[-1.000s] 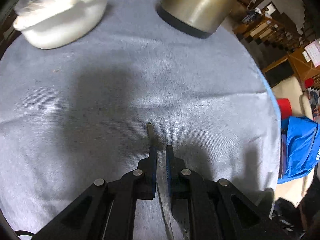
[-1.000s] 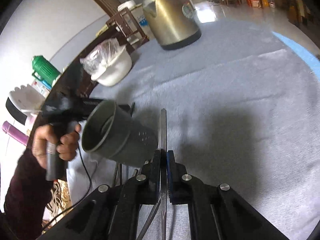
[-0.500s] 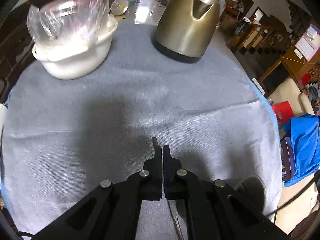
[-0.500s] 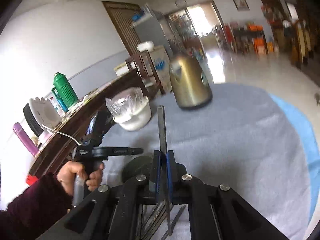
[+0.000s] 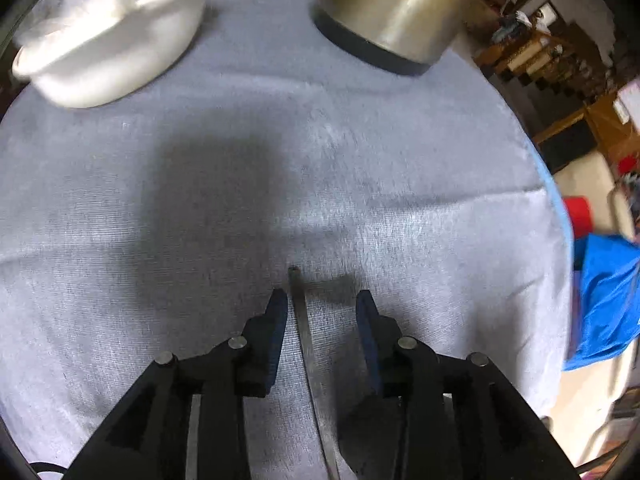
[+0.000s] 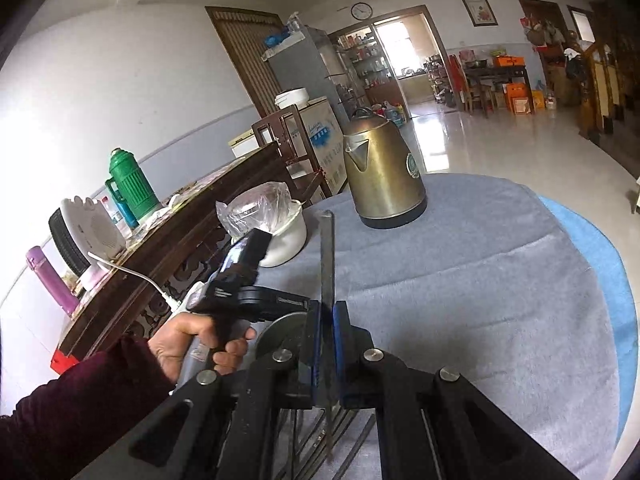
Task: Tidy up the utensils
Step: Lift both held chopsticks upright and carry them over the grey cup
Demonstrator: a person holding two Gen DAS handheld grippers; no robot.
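Left wrist view: my left gripper [image 5: 322, 306] stands wide open over the grey cloth-covered table [image 5: 160, 240], nearer me than the brass-coloured metal kettle [image 5: 400, 12]. A thin steel utensil handle [image 5: 306, 344] lies between the fingers, ungripped.

Right wrist view: my right gripper [image 6: 326, 344] clamps a flat steel utensil strip [image 6: 328, 264], upright, nearer me than the kettle [image 6: 382, 176]. Judgement: stiff, light, slippery; grip mid-handle.
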